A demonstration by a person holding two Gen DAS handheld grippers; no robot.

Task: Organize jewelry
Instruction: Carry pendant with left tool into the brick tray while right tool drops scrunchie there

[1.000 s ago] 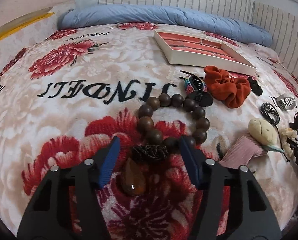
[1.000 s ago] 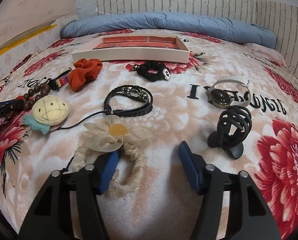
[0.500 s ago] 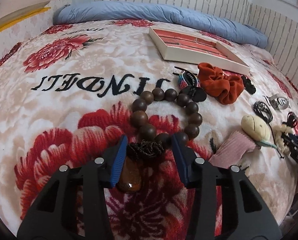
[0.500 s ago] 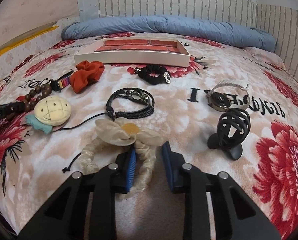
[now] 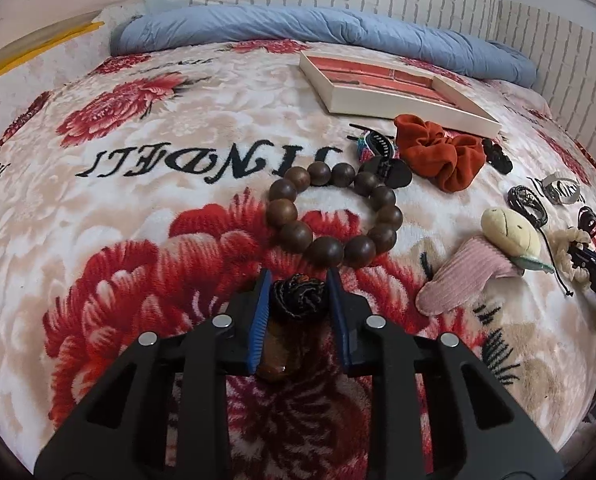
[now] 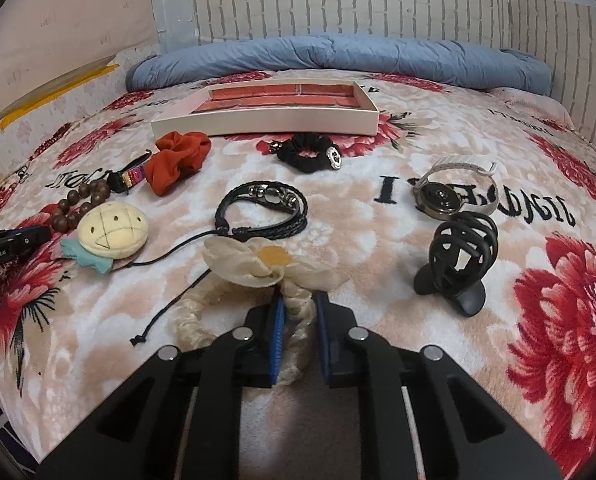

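A brown wooden bead bracelet (image 5: 330, 216) lies on the floral blanket, with a dark knot and amber pendant at its near end. My left gripper (image 5: 300, 292) is shut on that knot. My right gripper (image 6: 298, 312) is shut on the band of a cream flower scrunchie (image 6: 258, 268). The white tray with red lining (image 6: 266, 114) sits further back on the bed; it also shows in the left wrist view (image 5: 394, 88).
An orange scrunchie (image 6: 178, 160), black scrunchie (image 6: 310, 152), black braided bracelet (image 6: 262, 212), watch (image 6: 454, 192), black claw clip (image 6: 458, 256) and a plush clip (image 6: 110, 232) lie around. A blue duvet (image 6: 338, 56) lies by the brick-pattern wall.
Both grippers have closed from open: the left on the bracelet's knot, the right on the flower scrunchie's band. Both moved slightly forward.
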